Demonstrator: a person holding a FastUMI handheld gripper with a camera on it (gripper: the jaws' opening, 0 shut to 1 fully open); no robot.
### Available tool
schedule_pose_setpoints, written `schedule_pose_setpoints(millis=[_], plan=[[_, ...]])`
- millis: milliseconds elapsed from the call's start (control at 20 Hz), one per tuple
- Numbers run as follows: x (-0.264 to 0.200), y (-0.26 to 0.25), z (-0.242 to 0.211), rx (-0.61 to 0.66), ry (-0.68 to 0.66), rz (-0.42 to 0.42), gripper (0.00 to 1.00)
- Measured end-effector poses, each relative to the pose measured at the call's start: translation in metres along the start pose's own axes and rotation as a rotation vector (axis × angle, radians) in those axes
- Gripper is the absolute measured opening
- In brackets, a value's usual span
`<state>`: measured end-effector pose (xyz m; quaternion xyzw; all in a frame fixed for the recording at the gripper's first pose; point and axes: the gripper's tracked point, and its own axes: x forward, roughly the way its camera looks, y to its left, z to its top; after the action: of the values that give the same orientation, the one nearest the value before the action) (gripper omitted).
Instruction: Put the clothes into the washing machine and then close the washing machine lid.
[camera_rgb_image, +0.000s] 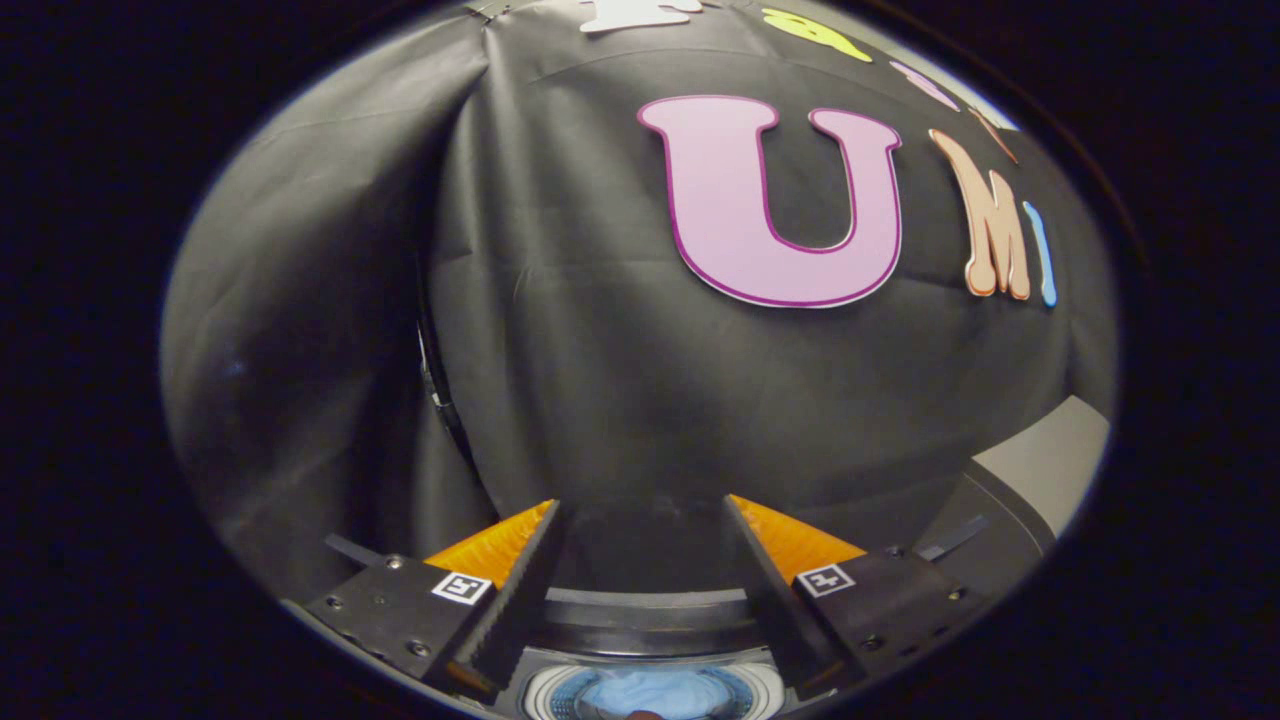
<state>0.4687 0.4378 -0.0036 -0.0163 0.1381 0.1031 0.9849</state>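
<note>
Gripper view: gripper (640, 520) fingers spread wide, nothing between them, held over washing machine (648, 625).
Washer drum opening sits low between the fingers w/ light blue clothes (650, 692) inside; dark rim of tub just ahead of it. Black cloth wall (600, 380) beyond fingertips, grey surface (1050, 455) off to right.

My gripper (640, 530) has its fingers (520, 580) spread wide with nothing between them. Below that gap the washing machine (650, 625) stands with its round drum mouth (650, 692) open and pale blue clothes (650, 695) lying inside. Ahead, the black cloth wall (600, 350) closes off the way forward.
</note>
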Motion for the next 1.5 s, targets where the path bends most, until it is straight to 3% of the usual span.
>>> schedule_pose_setpoints(millis=[1500], plan=[[-0.0011, -0.0001, 0.0042, -0.01, -0.049, 0.003, 0.95]])
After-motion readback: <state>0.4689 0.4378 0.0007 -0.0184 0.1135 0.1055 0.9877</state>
